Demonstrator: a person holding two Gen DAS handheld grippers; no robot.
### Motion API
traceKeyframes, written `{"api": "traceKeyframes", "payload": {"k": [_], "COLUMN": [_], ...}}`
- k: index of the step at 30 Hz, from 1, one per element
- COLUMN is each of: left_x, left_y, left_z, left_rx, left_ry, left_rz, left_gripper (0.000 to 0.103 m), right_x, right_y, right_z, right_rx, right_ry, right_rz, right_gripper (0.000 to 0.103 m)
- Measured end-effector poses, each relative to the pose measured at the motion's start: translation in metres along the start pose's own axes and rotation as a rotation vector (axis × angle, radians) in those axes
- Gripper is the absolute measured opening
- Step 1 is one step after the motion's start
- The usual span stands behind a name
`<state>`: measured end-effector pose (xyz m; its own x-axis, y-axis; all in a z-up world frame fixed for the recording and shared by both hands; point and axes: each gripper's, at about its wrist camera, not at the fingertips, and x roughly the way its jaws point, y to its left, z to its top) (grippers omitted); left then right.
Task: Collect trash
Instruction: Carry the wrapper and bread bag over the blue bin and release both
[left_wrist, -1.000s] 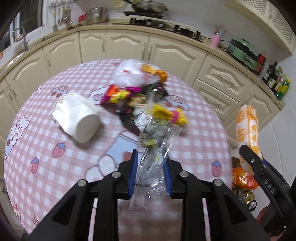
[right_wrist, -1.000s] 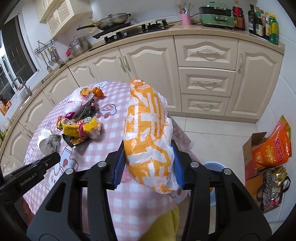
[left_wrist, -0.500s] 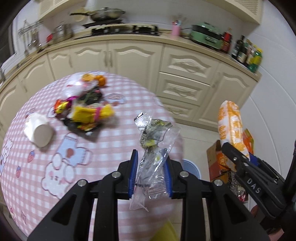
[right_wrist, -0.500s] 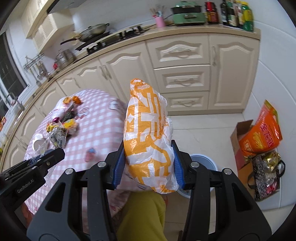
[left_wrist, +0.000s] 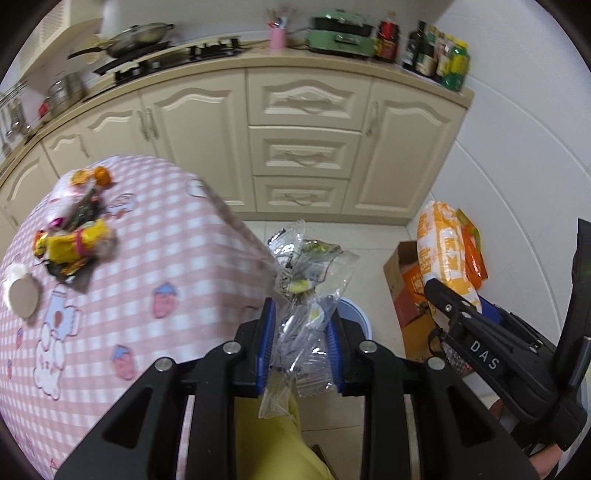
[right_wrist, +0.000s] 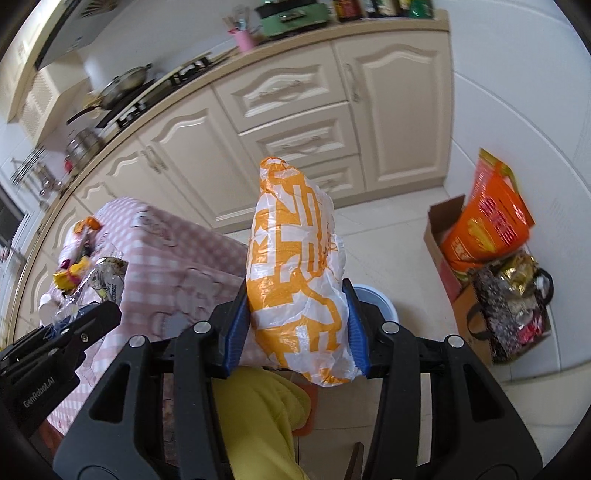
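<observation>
Left tool (left_wrist: 301, 345) clamped on clear wrapper (left_wrist: 308, 291) — right tool (right_wrist: 297, 332) clamped on orange-white bag (right_wrist: 295, 280) — both beyond bench (left_wrist: 129, 266) edge.

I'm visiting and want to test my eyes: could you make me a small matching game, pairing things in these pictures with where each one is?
Things:
1. clear wrapper
2. orange-and-white bag
3. yellow wrapper
4. pink utensil cup

Places:
A. on the checked tablecloth
B. on the kitchen counter
C. between the left gripper's pads
D. between the right gripper's pads

Pairs: 1-C, 2-D, 3-A, 4-B
</observation>
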<state>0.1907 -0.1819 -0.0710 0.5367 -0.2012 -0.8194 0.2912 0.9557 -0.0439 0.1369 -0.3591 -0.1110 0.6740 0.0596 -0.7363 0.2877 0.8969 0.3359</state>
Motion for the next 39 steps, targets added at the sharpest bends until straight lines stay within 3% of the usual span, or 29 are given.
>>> {"api": "traceKeyframes", "payload": {"k": [11, 12, 14, 23, 26, 27, 28, 39], "left_x": [0.052, 0.057, 0.067, 0.08, 0.077, 0.075, 0.074, 0.068], "left_y": [-0.051, -0.055, -0.059, -0.027, -0.017, -0.012, -0.009, 0.002], "left_z": [0.013, 0.016, 0.019, 0.018, 0.017, 0.016, 0.017, 0.011], "left_rx": [0.081, 0.078, 0.084, 0.027, 0.013, 0.007, 0.001, -0.015], "left_ry": [0.079, 0.081, 0.099, 0.13, 0.122, 0.118, 0.116, 0.127], "left_rz": [-0.035, -0.031, -0.033, 0.01, 0.032, 0.039, 0.041, 0.034], "left_gripper": [0.028, 0.031, 0.067, 0.068, 0.068, 0.068, 0.068, 0.068], "right_x": [0.016, 0.017, 0.021, 0.048, 0.053, 0.053, 0.051, 0.049], "right_y": [-0.058, -0.061, -0.066, -0.06, -0.045, -0.041, -0.036, -0.027], "right_z": [-0.008, -0.009, -0.009, -0.004, 0.003, 0.005, 0.007, -0.004], "right_rx": [0.123, 0.131, 0.147, 0.139, 0.104, 0.096, 0.086, 0.083], "right_ry": [0.054, 0.058, 0.067, 0.128, 0.131, 0.127, 0.115, 0.141], "right_rz": [-0.061, -0.064, -0.073, -0.062, -0.028, -0.023, -0.019, -0.036], "right_gripper": [0.046, 0.046, 0.048, 0.05, 0.066, 0.076, 0.078, 0.078]}}
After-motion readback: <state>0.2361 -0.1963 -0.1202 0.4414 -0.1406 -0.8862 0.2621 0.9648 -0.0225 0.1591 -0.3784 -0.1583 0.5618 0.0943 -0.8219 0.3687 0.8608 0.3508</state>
